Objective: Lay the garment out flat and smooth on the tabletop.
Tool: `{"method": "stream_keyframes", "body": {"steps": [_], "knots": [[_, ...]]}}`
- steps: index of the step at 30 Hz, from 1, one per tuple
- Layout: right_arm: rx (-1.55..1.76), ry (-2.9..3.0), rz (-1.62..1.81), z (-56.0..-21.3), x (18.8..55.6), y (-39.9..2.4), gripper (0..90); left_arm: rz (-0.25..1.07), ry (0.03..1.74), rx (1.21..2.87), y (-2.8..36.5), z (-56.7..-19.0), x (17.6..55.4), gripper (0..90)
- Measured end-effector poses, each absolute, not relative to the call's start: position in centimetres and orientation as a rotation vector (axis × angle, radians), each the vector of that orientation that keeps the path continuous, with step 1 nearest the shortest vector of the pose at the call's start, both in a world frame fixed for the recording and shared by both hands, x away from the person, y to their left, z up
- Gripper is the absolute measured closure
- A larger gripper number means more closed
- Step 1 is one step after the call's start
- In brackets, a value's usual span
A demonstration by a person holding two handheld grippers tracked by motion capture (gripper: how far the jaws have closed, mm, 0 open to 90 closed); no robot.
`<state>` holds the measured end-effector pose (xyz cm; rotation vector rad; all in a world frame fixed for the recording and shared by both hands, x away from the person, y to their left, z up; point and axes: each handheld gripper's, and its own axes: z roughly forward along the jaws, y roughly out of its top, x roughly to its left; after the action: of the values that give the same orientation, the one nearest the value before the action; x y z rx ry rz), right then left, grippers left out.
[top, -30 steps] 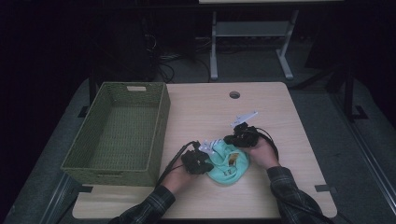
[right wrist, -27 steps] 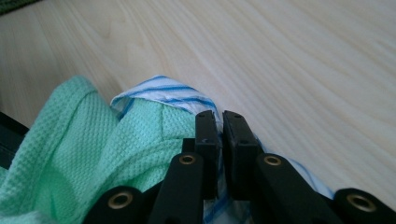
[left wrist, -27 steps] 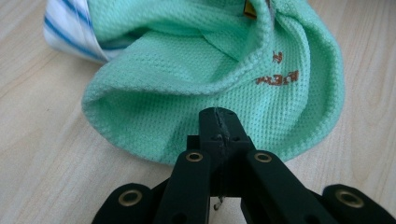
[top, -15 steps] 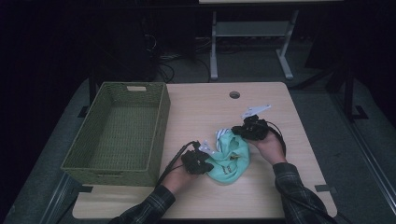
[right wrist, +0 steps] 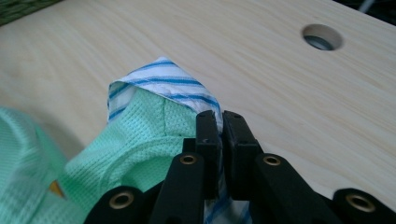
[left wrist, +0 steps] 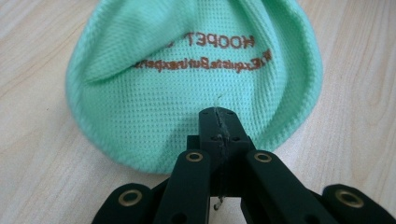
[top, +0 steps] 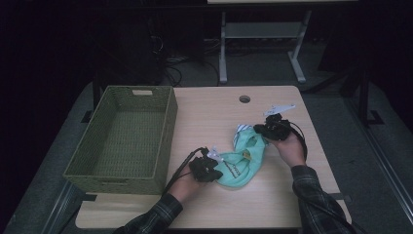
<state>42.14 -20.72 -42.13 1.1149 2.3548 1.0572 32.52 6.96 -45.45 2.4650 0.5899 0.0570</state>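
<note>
A mint green mesh garment [top: 243, 161] with a blue-and-white striped collar [right wrist: 159, 81] lies stretched across the wooden table [top: 214, 117]. My left gripper [top: 207, 168] is shut on the garment's near hem [left wrist: 187, 112], which bears orange lettering. Farther right, my right gripper [top: 267, 129] is shut on the striped collar end [top: 242, 130], lifted slightly off the table. In the right gripper view the jaws pinch the collar fabric [right wrist: 215, 122] between them.
An empty green woven basket [top: 122, 136] stands on the table's left half. A round cable hole [top: 244, 99] sits near the far edge. A metal stand [top: 258, 39] is beyond the table on the dark floor.
My right gripper has moved to the right and a little up with the collar, stretching the garment out. The left gripper has stayed put.
</note>
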Motion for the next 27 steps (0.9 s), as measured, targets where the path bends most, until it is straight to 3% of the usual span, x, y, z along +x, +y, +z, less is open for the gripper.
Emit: {"method": "stream_keyframes", "body": {"steps": [12,16,19,27], "knots": [[1.230,2.296,1.006,-43.8,42.7,-23.4,84.6,0.050,0.594,2.460,7.0,-45.5,32.5,89.6],[1.240,2.311,1.068,-43.8,42.6,-23.4,72.5,0.049,0.601,2.453,7.0,-45.5,32.5,89.6],[1.216,2.306,1.110,-43.1,42.5,-23.1,68.2,0.052,0.594,2.460,7.0,-45.5,32.5,89.6],[1.121,2.375,1.123,-41.7,42.9,-20.7,73.7,0.059,0.586,2.464,7.0,-45.5,32.5,89.6]]}}
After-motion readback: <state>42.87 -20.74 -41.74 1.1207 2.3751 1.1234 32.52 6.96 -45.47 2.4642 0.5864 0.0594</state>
